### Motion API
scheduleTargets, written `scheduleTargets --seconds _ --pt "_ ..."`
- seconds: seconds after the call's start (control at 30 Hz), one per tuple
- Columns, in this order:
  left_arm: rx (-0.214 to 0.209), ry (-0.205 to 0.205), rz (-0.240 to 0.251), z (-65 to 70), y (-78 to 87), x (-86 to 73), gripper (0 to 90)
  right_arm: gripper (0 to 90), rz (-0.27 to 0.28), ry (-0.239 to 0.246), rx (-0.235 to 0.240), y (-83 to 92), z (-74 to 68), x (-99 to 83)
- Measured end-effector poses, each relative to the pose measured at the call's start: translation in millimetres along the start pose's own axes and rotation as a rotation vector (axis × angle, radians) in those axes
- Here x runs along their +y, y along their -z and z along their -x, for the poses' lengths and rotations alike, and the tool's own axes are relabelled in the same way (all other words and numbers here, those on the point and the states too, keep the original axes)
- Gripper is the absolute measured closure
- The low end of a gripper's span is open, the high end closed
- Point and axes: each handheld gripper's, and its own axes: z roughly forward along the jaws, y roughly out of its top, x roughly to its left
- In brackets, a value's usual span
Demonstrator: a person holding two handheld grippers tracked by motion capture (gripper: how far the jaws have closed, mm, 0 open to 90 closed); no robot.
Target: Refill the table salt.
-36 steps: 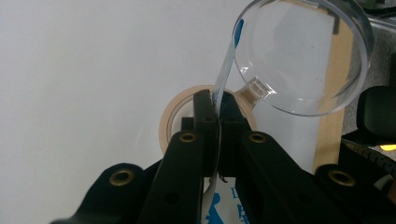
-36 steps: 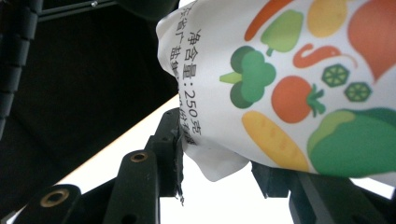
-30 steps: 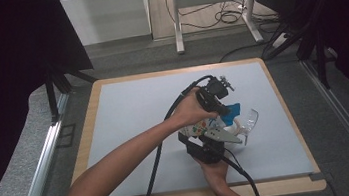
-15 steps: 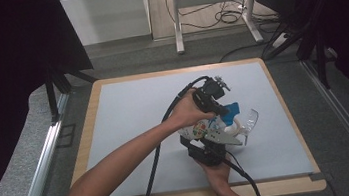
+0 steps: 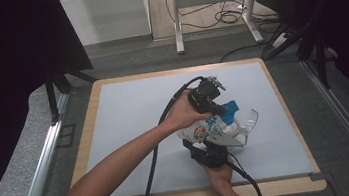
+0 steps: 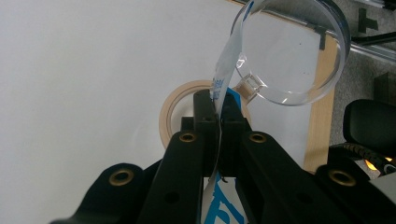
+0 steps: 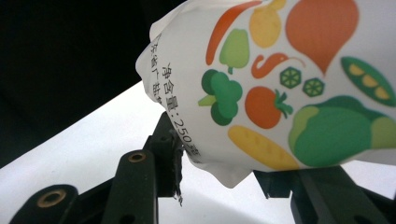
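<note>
White pouch [image 5: 202,132] pinched between both: left gripper [image 5: 217,104] clamps top edge, right gripper [image 5: 213,146] grips bottom.

The left gripper [image 6: 218,122] rises from the bottom of the frame, its black jaws pressed together on the thin edge of a white-and-blue pouch [image 6: 224,70]. Just behind the jaws a tape roll [image 6: 173,106] lies flat on the white bench [image 6: 84,70]. A clear round dish [image 6: 299,51] sits at upper right.
</note>
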Motion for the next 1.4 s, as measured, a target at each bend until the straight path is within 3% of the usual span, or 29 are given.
scheduleTargets --seconds 1.4 --pt "-0.041 0.076 0.093 -9.5 12.3 -20.6 89.7 56.3 -0.044 0.032 -0.041 11.3 9.7 -13.3"
